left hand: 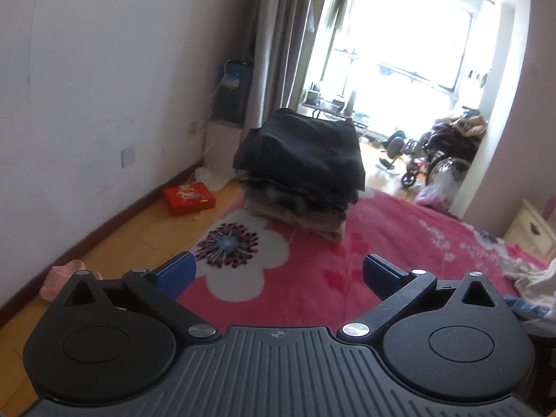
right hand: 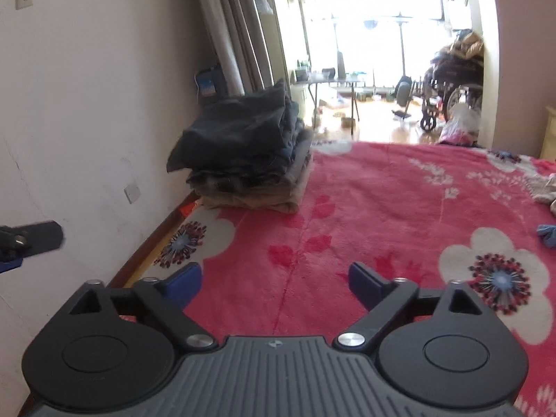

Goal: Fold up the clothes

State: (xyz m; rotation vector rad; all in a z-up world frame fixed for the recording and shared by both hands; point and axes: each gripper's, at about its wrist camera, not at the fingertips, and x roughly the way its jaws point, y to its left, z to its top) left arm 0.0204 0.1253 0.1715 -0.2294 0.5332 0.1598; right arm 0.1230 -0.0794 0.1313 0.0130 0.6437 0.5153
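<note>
A stack of folded clothes (left hand: 302,170), dark garments on top and beige ones below, sits on the far left corner of the bed's red flowered blanket (left hand: 399,243). It also shows in the right wrist view (right hand: 243,160). My left gripper (left hand: 279,272) is open and empty above the blanket, well short of the stack. My right gripper (right hand: 274,279) is open and empty over the blanket (right hand: 382,208). Loose unfolded clothes (left hand: 531,278) lie at the right edge of the bed, also seen in the right wrist view (right hand: 545,187). Part of the left gripper (right hand: 27,239) shows at that view's left edge.
A white wall (left hand: 87,87) runs along the left with wooden floor (left hand: 139,236) between it and the bed. A red box (left hand: 189,198) and a pink slipper (left hand: 66,274) lie on the floor. A wheelchair (left hand: 441,153) stands by the bright balcony doorway; a nightstand (left hand: 535,229) is at right.
</note>
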